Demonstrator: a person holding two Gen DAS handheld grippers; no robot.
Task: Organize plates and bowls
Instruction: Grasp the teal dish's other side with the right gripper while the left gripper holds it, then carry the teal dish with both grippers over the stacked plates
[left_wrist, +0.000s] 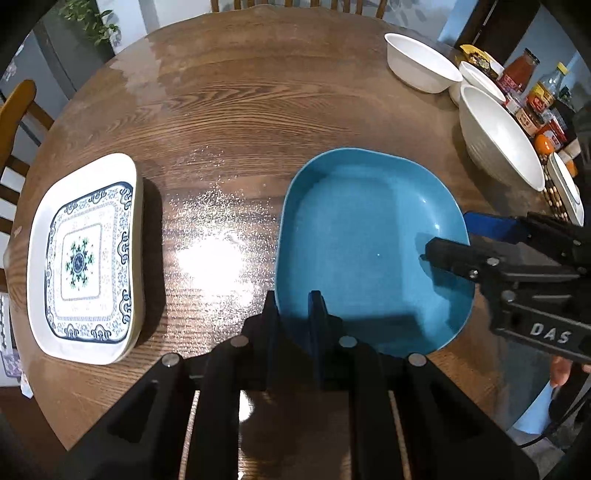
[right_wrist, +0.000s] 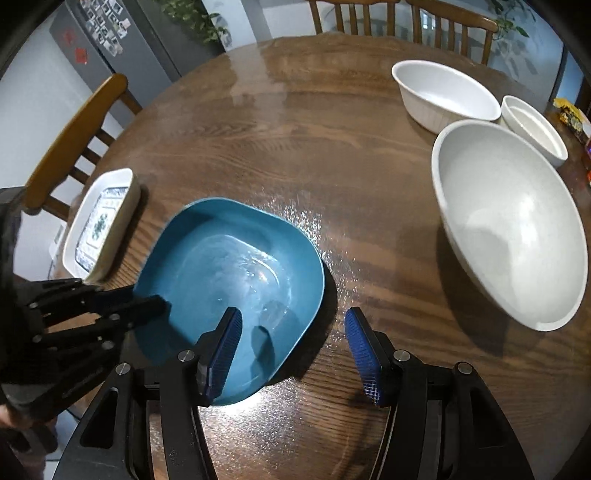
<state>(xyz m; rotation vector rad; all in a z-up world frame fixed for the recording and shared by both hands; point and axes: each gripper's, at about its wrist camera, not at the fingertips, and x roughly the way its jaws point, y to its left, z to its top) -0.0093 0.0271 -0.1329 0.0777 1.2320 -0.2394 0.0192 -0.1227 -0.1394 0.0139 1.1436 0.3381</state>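
- Blue dish (left_wrist: 369, 240) sits near the middle of the counter (left_wrist: 258, 110), with both claws at its rim.
- Left claw (left_wrist: 295, 306): narrow, clamped on the near-left rim, one finger inside the dish and one outside.
- Right claw (right_wrist: 291, 350): wide. Its left finger (right_wrist: 225, 343) hangs over the inside of the dish; its right finger (right_wrist: 364, 354) is outside, above the counter. It grips nothing.
- Whether the dish is lifted or resting on the counter cannot be told; in the right wrist view it looks tilted.
- Patterned plate (left_wrist: 85, 258) lies flat at the left side of the counter, well apart from the dish.
- Large white bowl (right_wrist: 509, 229) stands at the right side. Two smaller white bowls, one (right_wrist: 443, 92) behind it and one (right_wrist: 535, 129) just beside that, stand separately, not nested.
- Progress, as judged: early. No stack is formed; plate, dish and three bowls are all single.
- Remaining, as judged: place the dish with the plate, then nest the bowls by size.
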